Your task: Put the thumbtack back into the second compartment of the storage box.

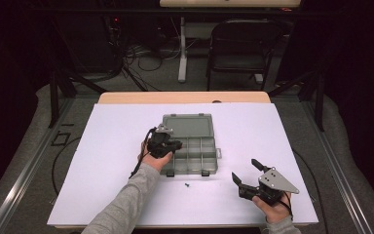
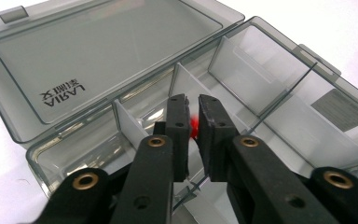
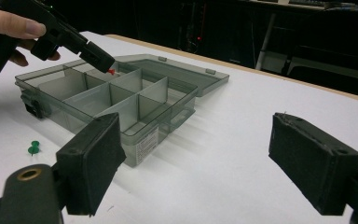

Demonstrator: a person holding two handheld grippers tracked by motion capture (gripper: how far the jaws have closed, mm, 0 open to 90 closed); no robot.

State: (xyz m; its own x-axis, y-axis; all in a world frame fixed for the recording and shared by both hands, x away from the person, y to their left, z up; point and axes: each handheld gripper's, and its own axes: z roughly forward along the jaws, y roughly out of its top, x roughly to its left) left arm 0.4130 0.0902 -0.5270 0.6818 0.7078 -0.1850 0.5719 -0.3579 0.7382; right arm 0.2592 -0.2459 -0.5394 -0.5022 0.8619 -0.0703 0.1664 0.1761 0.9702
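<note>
A clear grey compartment box [image 1: 193,156] lies open on the white table, its lid [image 1: 187,125] flat behind it. My left gripper [image 1: 174,145] reaches over the box's left side. In the left gripper view its jaws [image 2: 193,100] stand a narrow gap apart, with a small red pushpin [image 2: 194,126] spanning that gap above a compartment. From the right gripper view the pin [image 3: 111,71] sits at that gripper's tip [image 3: 103,59]. My right gripper [image 1: 244,169] rests at the front right of the table, open and with nothing between its pads [image 3: 196,163].
A green pushpin [image 3: 33,148] lies on the table just in front of the box [image 3: 135,140]; the same pin looks like a small dark speck [image 1: 187,185] from above. A folding chair [image 1: 241,44] and cables stand beyond the table's far edge.
</note>
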